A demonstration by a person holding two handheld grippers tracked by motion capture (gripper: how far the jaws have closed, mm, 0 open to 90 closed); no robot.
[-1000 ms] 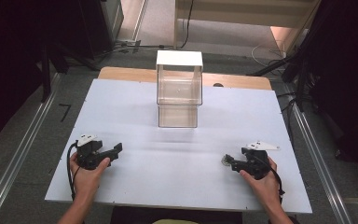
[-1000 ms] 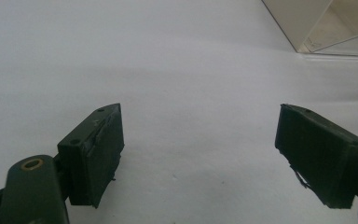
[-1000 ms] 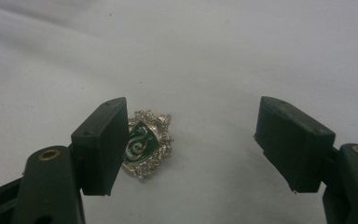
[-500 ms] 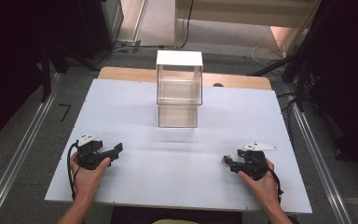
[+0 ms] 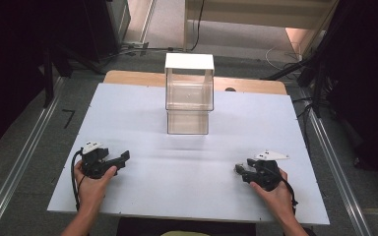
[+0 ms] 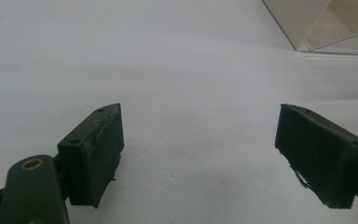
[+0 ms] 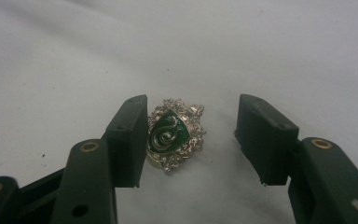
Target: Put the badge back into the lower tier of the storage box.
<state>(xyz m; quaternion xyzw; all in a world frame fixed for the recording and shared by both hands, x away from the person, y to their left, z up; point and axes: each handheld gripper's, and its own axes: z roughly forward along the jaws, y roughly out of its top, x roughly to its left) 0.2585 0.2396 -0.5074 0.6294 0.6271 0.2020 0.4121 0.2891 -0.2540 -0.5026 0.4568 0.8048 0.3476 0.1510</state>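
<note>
Right gripper (image 7: 189,140) rests near the tabletop's (image 5: 142,108) front right corner, jaws apart, bracketing a green crest badge (image 7: 173,134), apparently for pickup. Left gripper (image 6: 198,154) idles near the front left corner, jaws apart, empty.

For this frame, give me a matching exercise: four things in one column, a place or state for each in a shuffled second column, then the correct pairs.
Things:
1. left gripper
2. right gripper
3. green and silver badge
4. clear box

Places or states:
A. stands at the far middle of the white table
B. open over bare table
C. lies flat between open jaws, close to one of them
D. open, jaws either side of a small thing

Pairs: 1-B, 2-D, 3-C, 4-A
</note>
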